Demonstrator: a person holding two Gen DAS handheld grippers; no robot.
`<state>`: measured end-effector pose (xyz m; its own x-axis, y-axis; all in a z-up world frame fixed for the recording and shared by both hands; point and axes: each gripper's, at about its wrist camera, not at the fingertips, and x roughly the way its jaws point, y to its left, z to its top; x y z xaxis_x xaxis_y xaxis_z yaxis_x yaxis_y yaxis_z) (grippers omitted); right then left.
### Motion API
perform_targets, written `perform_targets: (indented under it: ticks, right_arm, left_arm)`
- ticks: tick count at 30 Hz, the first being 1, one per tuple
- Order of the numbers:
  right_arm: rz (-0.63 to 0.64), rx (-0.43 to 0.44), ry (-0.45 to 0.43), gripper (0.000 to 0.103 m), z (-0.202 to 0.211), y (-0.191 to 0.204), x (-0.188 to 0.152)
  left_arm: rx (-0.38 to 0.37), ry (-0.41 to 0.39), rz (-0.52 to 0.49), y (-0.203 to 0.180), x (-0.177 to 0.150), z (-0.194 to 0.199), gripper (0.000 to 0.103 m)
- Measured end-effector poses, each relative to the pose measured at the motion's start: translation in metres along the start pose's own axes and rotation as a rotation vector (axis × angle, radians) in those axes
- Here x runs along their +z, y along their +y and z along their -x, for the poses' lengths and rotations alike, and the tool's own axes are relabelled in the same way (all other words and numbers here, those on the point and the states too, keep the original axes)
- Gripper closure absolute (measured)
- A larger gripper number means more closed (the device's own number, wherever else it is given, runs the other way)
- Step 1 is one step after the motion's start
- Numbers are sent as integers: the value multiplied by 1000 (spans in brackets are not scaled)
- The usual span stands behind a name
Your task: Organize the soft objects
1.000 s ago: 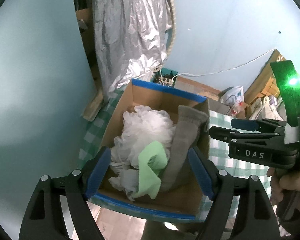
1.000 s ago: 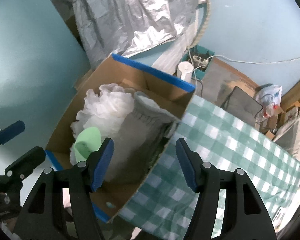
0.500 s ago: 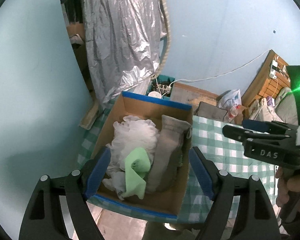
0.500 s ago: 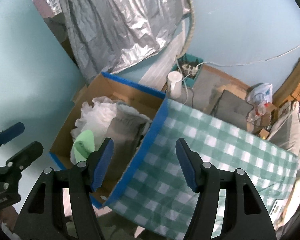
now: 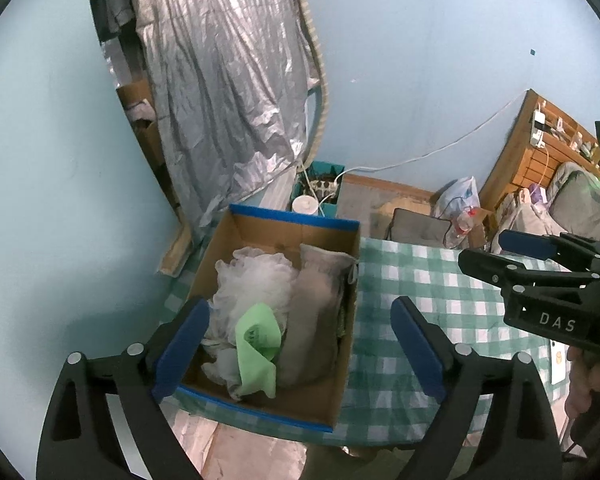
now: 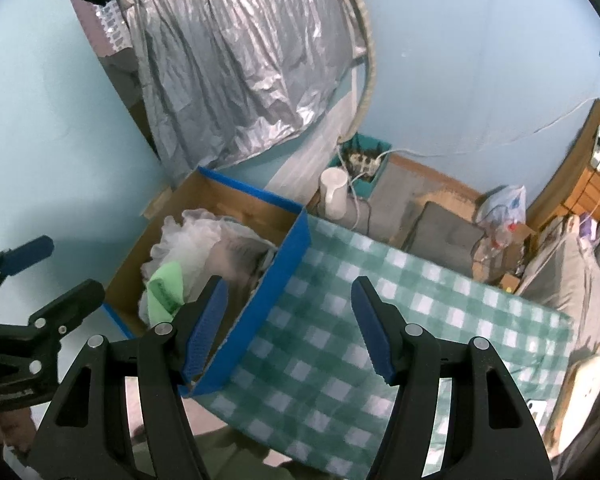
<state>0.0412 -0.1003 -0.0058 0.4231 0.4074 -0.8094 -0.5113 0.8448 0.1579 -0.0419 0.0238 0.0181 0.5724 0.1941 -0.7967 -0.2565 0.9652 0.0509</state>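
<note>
Both our grippers have pulled back from the cardboard box (image 5: pixel 342 344); left gripper (image 5: pixel 300 346) and right gripper (image 6: pixel 290 326) stand apart, empty, above the table (image 6: pixel 340 360).

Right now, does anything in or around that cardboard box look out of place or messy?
Mostly tidy. The cardboard box sits at the table's left end, holding the white mesh pouf, green cloth and grey sock. Only oddity: the sock stands on end, leaning against the box's right wall.
</note>
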Motion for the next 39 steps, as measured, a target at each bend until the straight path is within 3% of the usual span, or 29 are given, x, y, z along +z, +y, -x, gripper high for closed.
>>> perform_targets:
  ticks: [6, 19, 39]
  right_arm:
    - [-31, -15, -21, 39, 15, -12, -5]
    - [-109, -57, -63, 39, 41, -34, -10]
    - [-133, -69, -68, 39, 51, -44, -18]
  left_arm:
    - [40, -38, -49, -14, 3, 11, 3]
    - [30, -24, -103, -39, 9, 13, 2]
    - [20, 10, -65, -37, 5, 14, 2]
